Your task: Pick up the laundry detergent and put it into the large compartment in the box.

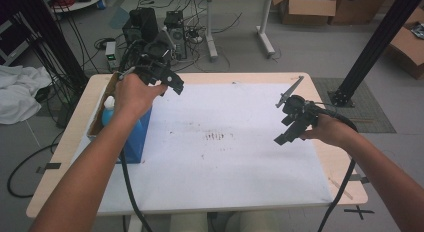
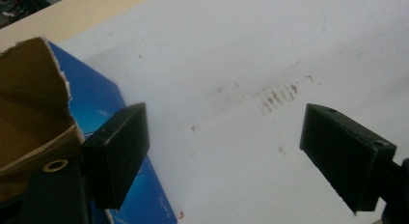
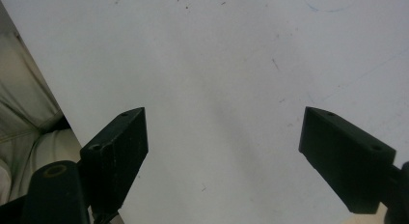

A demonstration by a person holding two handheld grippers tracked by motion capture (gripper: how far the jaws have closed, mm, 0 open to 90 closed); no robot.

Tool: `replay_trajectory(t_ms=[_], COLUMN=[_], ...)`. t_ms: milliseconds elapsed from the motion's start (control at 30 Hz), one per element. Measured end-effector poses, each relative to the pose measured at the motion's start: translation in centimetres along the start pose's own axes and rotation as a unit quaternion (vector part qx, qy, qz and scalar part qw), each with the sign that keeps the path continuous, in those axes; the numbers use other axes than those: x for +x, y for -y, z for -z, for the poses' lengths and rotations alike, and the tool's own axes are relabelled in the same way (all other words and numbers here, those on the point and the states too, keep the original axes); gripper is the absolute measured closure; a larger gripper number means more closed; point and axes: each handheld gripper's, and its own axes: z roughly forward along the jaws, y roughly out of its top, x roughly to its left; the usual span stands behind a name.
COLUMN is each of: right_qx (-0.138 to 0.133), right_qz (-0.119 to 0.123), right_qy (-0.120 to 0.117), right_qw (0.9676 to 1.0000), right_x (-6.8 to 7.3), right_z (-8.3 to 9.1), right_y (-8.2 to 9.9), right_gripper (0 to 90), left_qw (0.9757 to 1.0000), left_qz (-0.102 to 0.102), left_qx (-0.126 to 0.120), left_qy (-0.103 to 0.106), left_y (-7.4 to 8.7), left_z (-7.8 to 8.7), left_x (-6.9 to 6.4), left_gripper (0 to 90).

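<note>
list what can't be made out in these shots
- Blue box contents: in the high view the left forearm covers most of the opening; a white-capped bottle peeks out, its label hidden.
- Box interior in the left hand-held gripper view: cut off by the left edge.
- Brown marks on the white sheet: too small and blurred to read.

Even, diffuse overhead light; the white sheet on the worktop reads bright without harsh glare. Shadows are faint and soft-edged. The high view is slightly soft and grainy. Both gripper views are dimmer, with a bluish cast; their near black jaws appear blurred.
</note>
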Motion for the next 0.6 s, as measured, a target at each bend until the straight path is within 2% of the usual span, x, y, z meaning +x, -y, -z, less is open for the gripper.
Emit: replay_trajectory(t_ms=[67,167,200,233,267,300,433,600], right_qx=[0.000,0.000,0.000,0.000,0.001,0.001,0.001,0.001], right_qz=[0.000,-0.002,0.001,0.001,0.000,0.000,-0.003,-0.002], right_qy=[-0.001,-0.001,-0.001,-0.001,-0.002,-0.002,-0.003,-0.003], right_qw=[1.0000,1.0000,1.0000,1.0000,1.0000,1.0000,1.0000,1.0000], right_x=[0.0,-0.1,-0.1,-0.1,-0.1,-0.1,-0.1,-0.2], right_z=[0.0,-0.1,-0.2,-0.2,-0.2,-0.2,-0.3,-0.3], right_y=[0.0,0.0,0.0,0.0,0.0,0.0,0.0,0.0], right_gripper=[17.5,17.5,17.5,17.5,17.5,17.5,17.5,17.4], left_qw=[1.0000,0.9996,0.9990,0.9990,0.9982,0.9982,0.9960,0.9934], left_qz=[-0.006,-0.029,-0.044,-0.044,-0.059,-0.059,-0.087,-0.109], left_qx=[0.000,0.003,0.003,0.003,0.004,0.004,0.010,0.020], left_qy=[0.000,0.003,0.008,0.008,0.011,0.011,0.018,0.028], left_y=[-0.1,-0.4,-0.6,-0.6,-0.7,-0.7,-0.9,-1.3], left_z=[-0.2,-0.6,-0.9,-0.9,-1.2,-1.2,-1.9,-2.7], left_x=[-0.3,-1.0,-1.5,-1.5,-2.0,-2.0,-2.8,-3.8], left_gripper=[18.4,18.2,18.1,18.1,18.1,18.2,18.2,18.3])
